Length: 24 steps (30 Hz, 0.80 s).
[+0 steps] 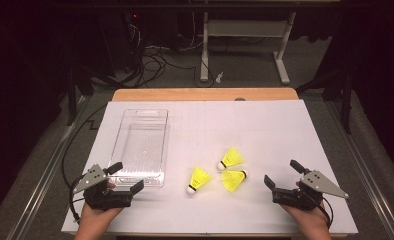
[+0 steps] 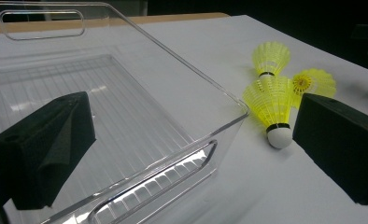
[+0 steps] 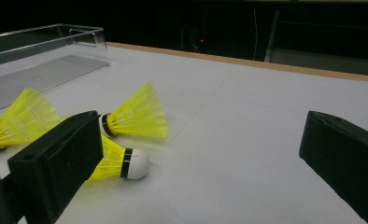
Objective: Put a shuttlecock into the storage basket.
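Three yellow shuttlecocks with white cork tips lie on the white table sheet: one at the left (image 1: 199, 179) (image 2: 272, 105) (image 3: 23, 116), one farther back (image 1: 231, 158) (image 2: 271, 56) (image 3: 138, 112), one at the right (image 1: 234, 179) (image 2: 313, 83) (image 3: 119, 161). A clear plastic tray (image 1: 135, 112) (image 2: 126, 116) (image 3: 42, 70) stands empty left of them. My left gripper (image 1: 127, 176) (image 2: 194, 112) rests open at the tray's near end. To the right of the shuttlecocks my right gripper (image 1: 281, 172) (image 3: 201, 135) rests open, its jaws empty.
The white sheet covers a wooden table whose far edge (image 1: 205, 94) shows bare. Beyond it lie floor cables (image 1: 150, 65) and a white desk frame (image 1: 245, 45). Open sheet stretches behind and right of the shuttlecocks.
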Each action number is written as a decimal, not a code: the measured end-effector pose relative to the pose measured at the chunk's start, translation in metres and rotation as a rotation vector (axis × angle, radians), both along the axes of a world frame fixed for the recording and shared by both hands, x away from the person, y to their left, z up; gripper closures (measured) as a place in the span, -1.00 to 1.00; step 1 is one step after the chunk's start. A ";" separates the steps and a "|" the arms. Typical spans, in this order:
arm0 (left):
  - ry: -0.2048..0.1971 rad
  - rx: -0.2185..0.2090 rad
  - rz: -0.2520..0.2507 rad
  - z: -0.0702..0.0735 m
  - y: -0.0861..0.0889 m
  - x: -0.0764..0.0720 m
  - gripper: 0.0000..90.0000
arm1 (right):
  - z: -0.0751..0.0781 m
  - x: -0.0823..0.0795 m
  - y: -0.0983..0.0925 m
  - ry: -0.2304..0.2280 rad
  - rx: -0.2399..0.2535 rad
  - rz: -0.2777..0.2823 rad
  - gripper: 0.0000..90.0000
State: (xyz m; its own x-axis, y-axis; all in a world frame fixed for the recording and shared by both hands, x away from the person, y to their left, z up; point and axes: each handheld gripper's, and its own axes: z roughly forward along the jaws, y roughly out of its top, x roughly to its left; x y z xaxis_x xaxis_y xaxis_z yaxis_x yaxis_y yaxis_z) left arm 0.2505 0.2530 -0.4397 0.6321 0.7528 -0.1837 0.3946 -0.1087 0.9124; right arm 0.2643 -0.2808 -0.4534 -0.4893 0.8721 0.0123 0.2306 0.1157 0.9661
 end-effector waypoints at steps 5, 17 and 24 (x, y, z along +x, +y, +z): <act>0.001 -0.005 0.012 0.000 0.003 0.000 -1.00 | -0.001 0.000 0.000 0.003 -0.001 0.003 -0.99; -0.005 -0.003 0.085 0.000 0.027 0.001 -1.00 | -0.001 0.001 -0.001 0.009 0.001 -0.003 -0.99; -0.008 -0.021 0.119 0.000 0.042 0.001 -0.99 | -0.001 0.001 -0.001 0.009 0.000 -0.003 -0.99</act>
